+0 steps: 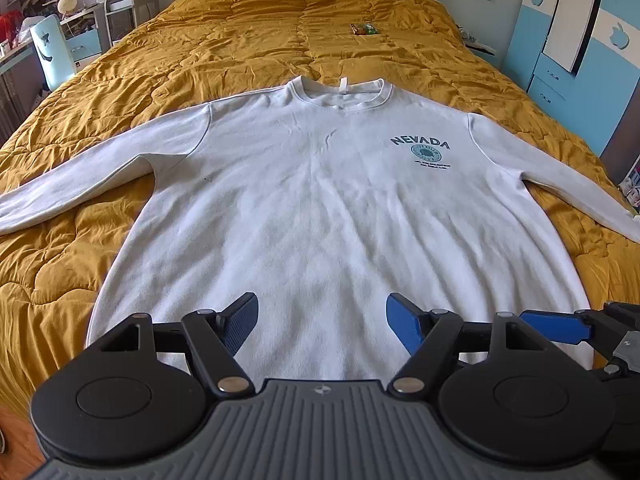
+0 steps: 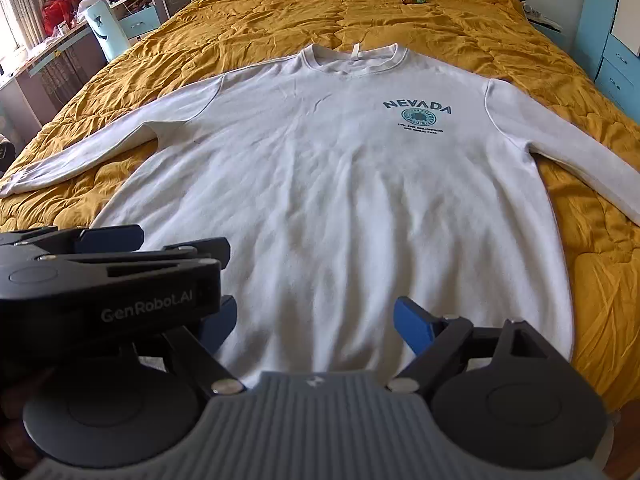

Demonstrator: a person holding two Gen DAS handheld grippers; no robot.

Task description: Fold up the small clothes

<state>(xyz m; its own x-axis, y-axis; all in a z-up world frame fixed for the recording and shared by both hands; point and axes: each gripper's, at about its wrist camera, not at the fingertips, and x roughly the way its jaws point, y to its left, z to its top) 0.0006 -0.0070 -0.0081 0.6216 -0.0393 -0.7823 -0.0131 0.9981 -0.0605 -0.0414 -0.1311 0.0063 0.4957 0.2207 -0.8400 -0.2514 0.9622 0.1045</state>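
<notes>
A white long-sleeved sweatshirt (image 1: 320, 200) with a teal "NEVADA" print lies flat, front up, on a mustard quilted bed, both sleeves spread out; it also shows in the right wrist view (image 2: 340, 184). My left gripper (image 1: 322, 320) is open and empty, above the hem near the bed's front edge. My right gripper (image 2: 316, 324) is open and empty, also above the hem. In the left wrist view the right gripper's blue finger (image 1: 556, 326) shows at the right edge. In the right wrist view the left gripper's body (image 2: 112, 280) covers the lower left.
The mustard quilt (image 1: 280, 32) covers the whole bed. A small green packet (image 1: 364, 29) lies far up the bed. A cluttered desk and shelves (image 1: 48, 28) stand to the left; blue-and-white wardrobes (image 1: 580, 40) stand to the right.
</notes>
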